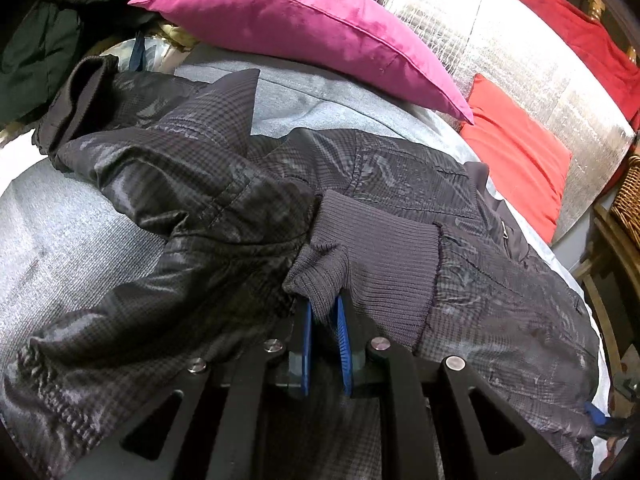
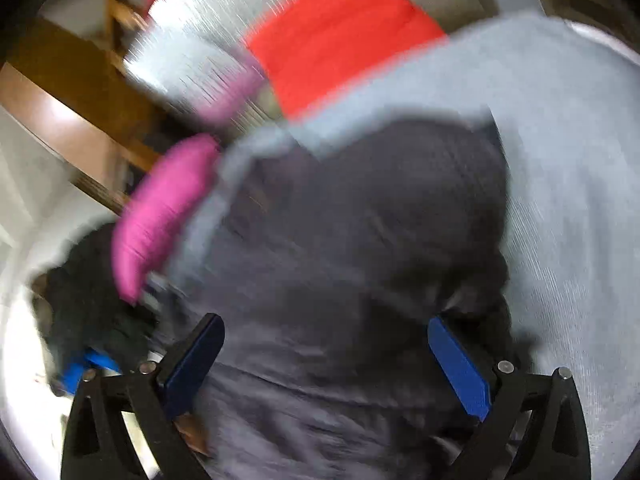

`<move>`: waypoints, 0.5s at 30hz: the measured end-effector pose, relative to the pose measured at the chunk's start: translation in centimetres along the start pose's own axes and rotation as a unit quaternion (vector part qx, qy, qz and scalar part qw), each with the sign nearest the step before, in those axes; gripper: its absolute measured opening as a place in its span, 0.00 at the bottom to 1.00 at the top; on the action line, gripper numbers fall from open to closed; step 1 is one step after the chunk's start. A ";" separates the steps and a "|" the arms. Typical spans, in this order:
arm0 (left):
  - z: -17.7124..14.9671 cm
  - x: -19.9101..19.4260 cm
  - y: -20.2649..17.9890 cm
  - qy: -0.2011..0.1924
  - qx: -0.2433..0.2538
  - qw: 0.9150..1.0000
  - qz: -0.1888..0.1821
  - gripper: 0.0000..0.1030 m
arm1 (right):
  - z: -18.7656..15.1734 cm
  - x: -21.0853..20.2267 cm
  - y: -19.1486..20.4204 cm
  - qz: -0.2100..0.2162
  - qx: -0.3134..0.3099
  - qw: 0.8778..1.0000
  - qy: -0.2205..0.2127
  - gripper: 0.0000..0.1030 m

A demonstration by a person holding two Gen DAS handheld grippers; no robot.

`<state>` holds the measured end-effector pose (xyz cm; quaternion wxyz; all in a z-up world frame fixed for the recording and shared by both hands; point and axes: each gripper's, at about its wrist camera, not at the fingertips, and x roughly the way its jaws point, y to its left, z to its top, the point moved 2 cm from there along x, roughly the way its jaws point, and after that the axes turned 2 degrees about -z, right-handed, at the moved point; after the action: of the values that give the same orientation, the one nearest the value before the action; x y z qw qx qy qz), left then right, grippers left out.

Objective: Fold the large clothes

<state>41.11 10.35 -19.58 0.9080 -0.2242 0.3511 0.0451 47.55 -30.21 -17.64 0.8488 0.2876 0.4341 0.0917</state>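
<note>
A dark checked jacket (image 1: pixel 360 168) lies crumpled across a grey-blue bed cover (image 1: pixel 80 240). My left gripper (image 1: pixel 324 312) is shut on the jacket's ribbed knit cuff (image 1: pixel 380 248), which bunches between the blue pads (image 1: pixel 307 328). In the blurred right wrist view the same jacket (image 2: pixel 340 240) fills the middle. My right gripper (image 2: pixel 324 328) hangs just above it with its blue fingers (image 2: pixel 460 360) spread wide and nothing pinched between them.
A magenta cushion (image 1: pixel 304 28) and a red cushion (image 1: pixel 516 152) lie at the far side, against a silvery padded surface (image 1: pixel 520 60). Dark clothes (image 1: pixel 48 40) are heaped at the far left. A wicker basket (image 1: pixel 628 196) and wooden furniture stand beyond the right edge.
</note>
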 end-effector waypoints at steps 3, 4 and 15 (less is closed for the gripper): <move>0.0 0.1 0.1 0.000 -0.005 1.000 -0.003 0.14 | -0.1 -2.3 3.1 -0.003 -0.030 0.999 -0.041 1.00; 0.0 0.1 0.1 0.000 -0.005 1.000 -0.003 0.14 | -0.6 -3.1 4.6 0.000 -0.053 0.997 -0.061 1.00; 0.6 -0.6 -0.9 0.047 0.002 0.998 -0.033 0.51 | -5.1 2.3 6.7 -0.127 -0.178 0.974 -0.059 1.00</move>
<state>41.27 9.91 -18.45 0.8921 -0.2355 0.3855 0.0038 45.55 -21.66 -17.77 0.9152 0.0794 0.3928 0.0413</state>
